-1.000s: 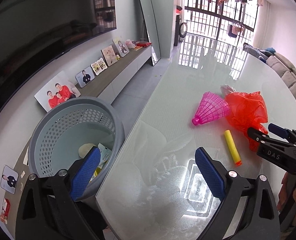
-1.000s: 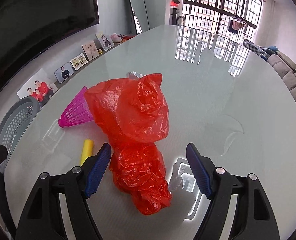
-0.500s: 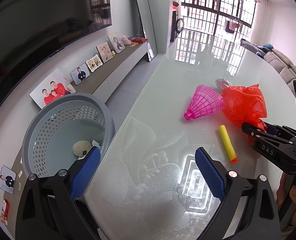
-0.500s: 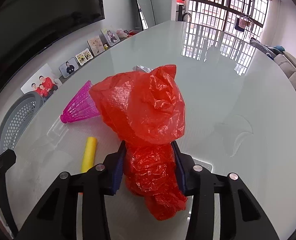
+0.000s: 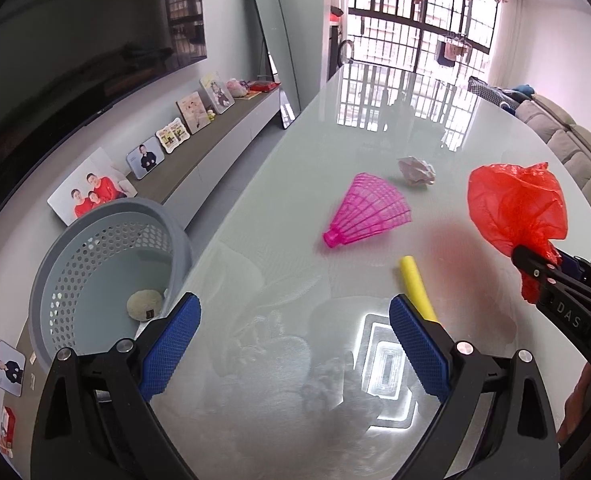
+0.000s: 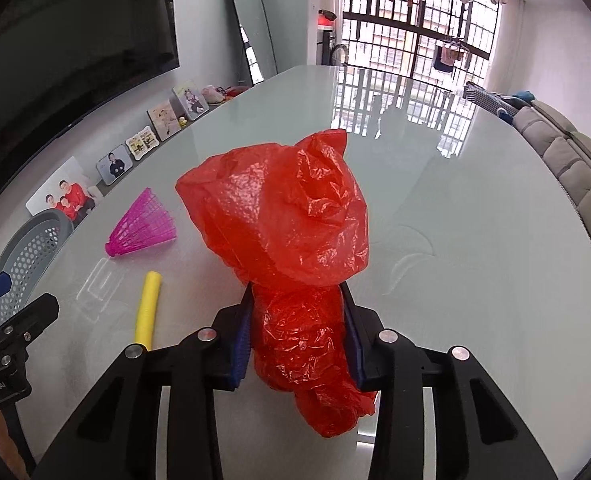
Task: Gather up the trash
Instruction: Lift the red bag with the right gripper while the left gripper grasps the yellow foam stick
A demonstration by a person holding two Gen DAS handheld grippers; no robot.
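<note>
In the right wrist view the crumpled red plastic bag (image 6: pixel 279 220) covers the glossy pale counter (image 6: pixel 475 240) behind it, and the crumpled whitish paper wad (image 5: pixel 416 171) seen from the left wrist cannot be seen there. The near end of the yellow foam tube (image 5: pixel 416 286) is hidden behind a blue pad of the left gripper (image 5: pixel 291 344). The grey perforated plastic basket (image 5: pixel 75 264) beside the counter's left edge is partly covered by that gripper's other finger; a round pale lump (image 5: pixel 144 305) inside it is too unclear to identify. The right gripper (image 6: pixel 297 338) is cut off by the bottom edge.
</note>
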